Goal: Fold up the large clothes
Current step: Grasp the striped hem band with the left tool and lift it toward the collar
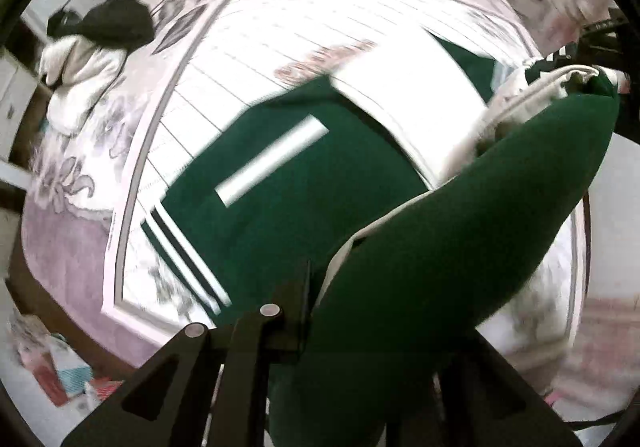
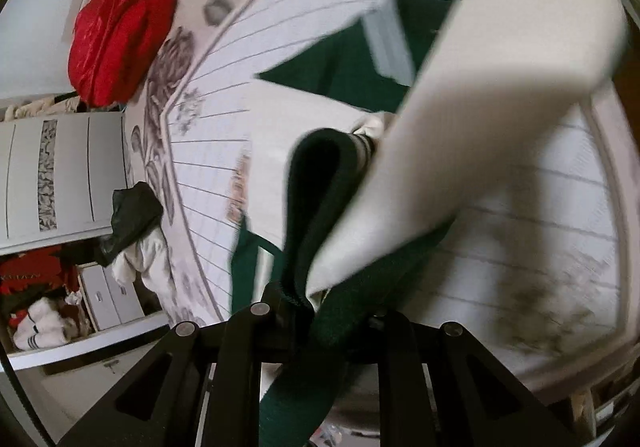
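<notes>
Green-and-white jacket (image 1: 280,167), striped hem, hangs lifted off the bed (image 1: 72,239), pinched by both hand-held grippers (image 1: 320,311) (image 2: 316,307).

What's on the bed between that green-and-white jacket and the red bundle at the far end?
Only bare patterned bedspread lies between the jacket and the red bundle; the right wrist view shows it best.

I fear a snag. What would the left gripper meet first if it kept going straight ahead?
Probably the green jacket it already grips: the left gripper points steeply down at the part spread on the bed.
</notes>
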### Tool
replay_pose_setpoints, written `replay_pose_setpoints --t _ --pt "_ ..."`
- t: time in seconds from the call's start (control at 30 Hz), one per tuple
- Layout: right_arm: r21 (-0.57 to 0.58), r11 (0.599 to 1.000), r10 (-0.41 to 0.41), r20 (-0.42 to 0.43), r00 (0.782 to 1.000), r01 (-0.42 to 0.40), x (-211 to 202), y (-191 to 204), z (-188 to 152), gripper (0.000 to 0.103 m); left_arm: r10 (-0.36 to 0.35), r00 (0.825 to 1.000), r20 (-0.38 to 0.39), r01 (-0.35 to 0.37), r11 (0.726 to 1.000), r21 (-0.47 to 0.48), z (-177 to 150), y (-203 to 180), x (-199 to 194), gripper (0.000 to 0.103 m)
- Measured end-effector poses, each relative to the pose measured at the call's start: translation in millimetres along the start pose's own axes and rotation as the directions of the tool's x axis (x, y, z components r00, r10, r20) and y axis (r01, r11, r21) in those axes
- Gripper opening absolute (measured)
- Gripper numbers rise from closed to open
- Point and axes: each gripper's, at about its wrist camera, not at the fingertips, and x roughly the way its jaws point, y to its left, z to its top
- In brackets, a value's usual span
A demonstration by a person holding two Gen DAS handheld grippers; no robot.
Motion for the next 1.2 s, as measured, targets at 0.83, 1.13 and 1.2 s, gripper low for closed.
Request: replay_pose_setpoints --t 0.83,1.13,1.2 --pt "-0.221 0.975 -0.018 -0.198 0.980 -0.027 183 145 -1 0.071 -0.163 0.980 -0.112 0.096 0.887 -0.452 28 244 107 0.069" --pt "-0.214 0.974 -0.112 -0.147 0.983 0.079 163 87 -35 0.071 0.034 0.998 -0.048 -0.051 0.914 -0.403 52 246 86 0.067" --pt "-0.191 0.975 -0.131 -0.085 0.988 0.112 143 73 -31 0.071 0.030 0.999 -0.028 -0.038 0.935 -0.352 57 217 78 0.067"
